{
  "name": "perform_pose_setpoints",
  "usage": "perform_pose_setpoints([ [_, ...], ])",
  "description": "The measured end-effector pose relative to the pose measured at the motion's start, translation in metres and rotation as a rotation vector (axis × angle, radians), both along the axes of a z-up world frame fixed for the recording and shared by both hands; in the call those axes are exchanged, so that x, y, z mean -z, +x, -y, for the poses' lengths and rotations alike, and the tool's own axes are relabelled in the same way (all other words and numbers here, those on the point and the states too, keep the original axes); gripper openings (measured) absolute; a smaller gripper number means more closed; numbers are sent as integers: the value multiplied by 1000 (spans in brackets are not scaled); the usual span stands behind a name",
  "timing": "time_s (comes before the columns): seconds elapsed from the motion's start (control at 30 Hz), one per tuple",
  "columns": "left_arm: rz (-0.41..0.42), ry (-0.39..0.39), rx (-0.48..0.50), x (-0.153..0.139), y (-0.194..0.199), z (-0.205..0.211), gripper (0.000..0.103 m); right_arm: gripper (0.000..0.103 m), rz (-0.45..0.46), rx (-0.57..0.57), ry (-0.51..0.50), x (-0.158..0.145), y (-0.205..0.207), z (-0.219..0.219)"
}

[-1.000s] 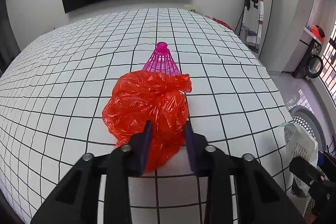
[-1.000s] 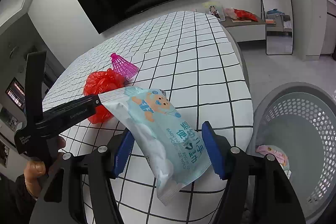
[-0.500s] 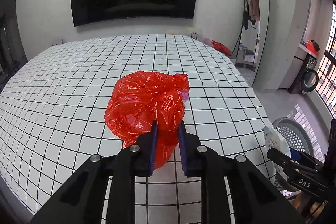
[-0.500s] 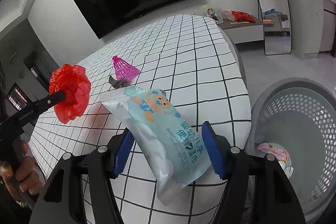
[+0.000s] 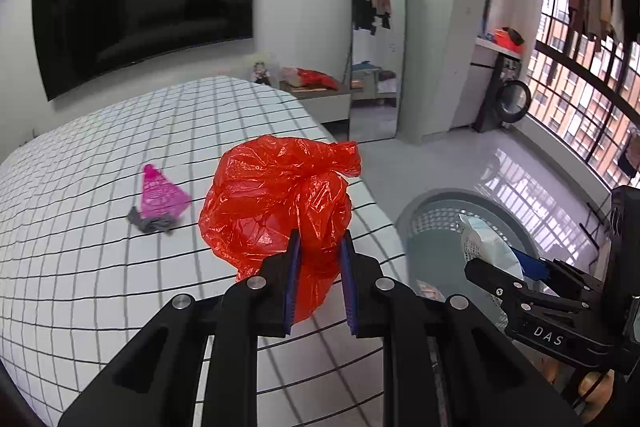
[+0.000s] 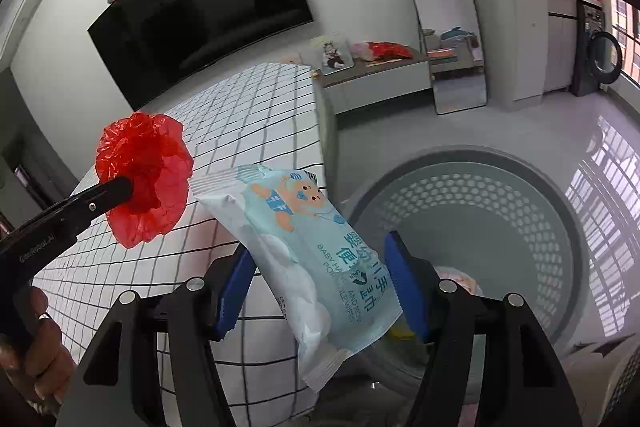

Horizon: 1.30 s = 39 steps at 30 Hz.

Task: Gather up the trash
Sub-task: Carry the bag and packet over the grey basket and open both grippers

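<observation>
My left gripper (image 5: 319, 263) is shut on a crumpled red plastic bag (image 5: 276, 199), held in the air above the right edge of the checked bed (image 5: 100, 267). The same bag (image 6: 144, 175) shows at the left of the right wrist view, pinched by the left gripper. My right gripper (image 6: 320, 275) is shut on a pale blue pack of baby wipes (image 6: 304, 247), held over the gap between the bed's edge and the round grey laundry basket (image 6: 560, 211). That basket (image 5: 424, 211) stands on the floor to the right. A pink shuttlecock (image 5: 160, 193) lies on the bed.
A small grey scrap (image 5: 150, 223) lies beside the shuttlecock. The basket holds a few small items (image 6: 460, 281). A black television (image 5: 140, 3) hangs on the far wall, a tall mirror (image 5: 376, 39) leans to its right, and a low cabinet (image 5: 320, 95) stands behind the bed. A hand (image 6: 36, 347) grips the left tool.
The left gripper closed on the red bag, lifted it off the bed and carried it right toward the basket. The right gripper with the wipes also swung right over the basket.
</observation>
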<state>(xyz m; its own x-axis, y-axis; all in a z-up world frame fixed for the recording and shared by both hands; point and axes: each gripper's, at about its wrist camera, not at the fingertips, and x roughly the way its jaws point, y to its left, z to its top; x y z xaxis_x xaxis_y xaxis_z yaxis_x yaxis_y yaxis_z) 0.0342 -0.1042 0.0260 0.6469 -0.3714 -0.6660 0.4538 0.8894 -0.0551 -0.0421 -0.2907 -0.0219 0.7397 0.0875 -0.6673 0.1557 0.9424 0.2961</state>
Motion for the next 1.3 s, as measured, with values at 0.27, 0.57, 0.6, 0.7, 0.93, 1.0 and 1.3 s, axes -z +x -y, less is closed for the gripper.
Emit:
perform_pose_setpoints([
  [0.27,-41,40,167,22,-7,86,19,62,-25,176,1,12,-34,64],
  [0.57,-100,110,266,52,-18,143,19,62,-73,236,23,38,-42,97],
  [0.6,-107,113,266,55,-18,145,20,62,-76,239,28,40,-42,100],
  [0.7,-124,121,264,63,-19,151,21,62,-82,241,44,45,-42,105],
  [0.93,-130,130,241,66,-15,154,25,63,-73,219,60,48,-40,114],
  [1.0,-125,135,234,66,-14,154,29,63,-66,213,57,46,-36,115],
  [1.3,-95,148,209,63,-13,151,62,76,-43,231,58,45,-39,115],
])
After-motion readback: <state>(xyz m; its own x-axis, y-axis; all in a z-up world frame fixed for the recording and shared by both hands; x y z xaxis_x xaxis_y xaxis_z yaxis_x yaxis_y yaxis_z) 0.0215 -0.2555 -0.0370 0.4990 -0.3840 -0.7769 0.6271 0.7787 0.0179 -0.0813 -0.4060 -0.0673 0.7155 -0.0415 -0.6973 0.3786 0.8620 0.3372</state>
